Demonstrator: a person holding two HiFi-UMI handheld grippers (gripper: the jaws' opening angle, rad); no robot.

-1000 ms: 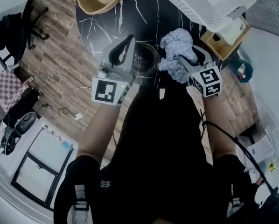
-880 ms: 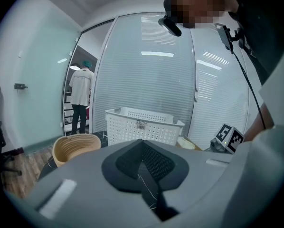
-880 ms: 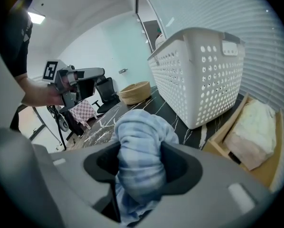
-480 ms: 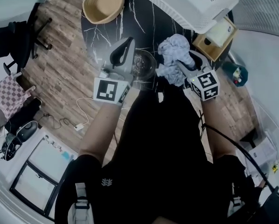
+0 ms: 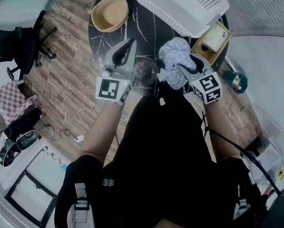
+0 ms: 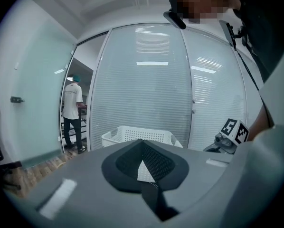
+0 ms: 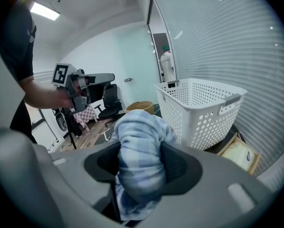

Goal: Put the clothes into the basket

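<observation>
- Right tool (image 7: 141, 148) clamps a bunched blue-and-white checked cloth (image 7: 139, 137), its dark pads pressing into the fabric from both sides.
- Fabric bulges above the jaws and hangs in folds below them; in the head view it forms a pale ball just ahead of the marker cube.
- Cloth is held in the air over the near edge of the dark marbled surface (image 5: 104, 37), close to the basket (image 5: 189, 4) but apart from it and outside it.
- White perforated basket stands at the far side of the surface; in the right gripper view it sits ahead and to the right of the cloth, its rim at about the fabric's height.
- Left tool (image 5: 127, 49) is closed on nothing: its pads meet at the tips, with only a small triangular gap behind them through which the basket shows.
- Both tools are side by side, the left one well clear of the cloth.
- Clear glass (image 5: 144, 70) sits on the surface between the two tools in the head view.
- Wooden bowl (image 5: 109, 13) rests at the far left of the surface, left of the basket.
- Shallow wooden box (image 5: 211, 39) lies just beside the basket's near right corner.
- Person (image 6: 73, 113) in a white shirt stands in a doorway beside the frosted glass wall, seen in the left gripper view.
</observation>
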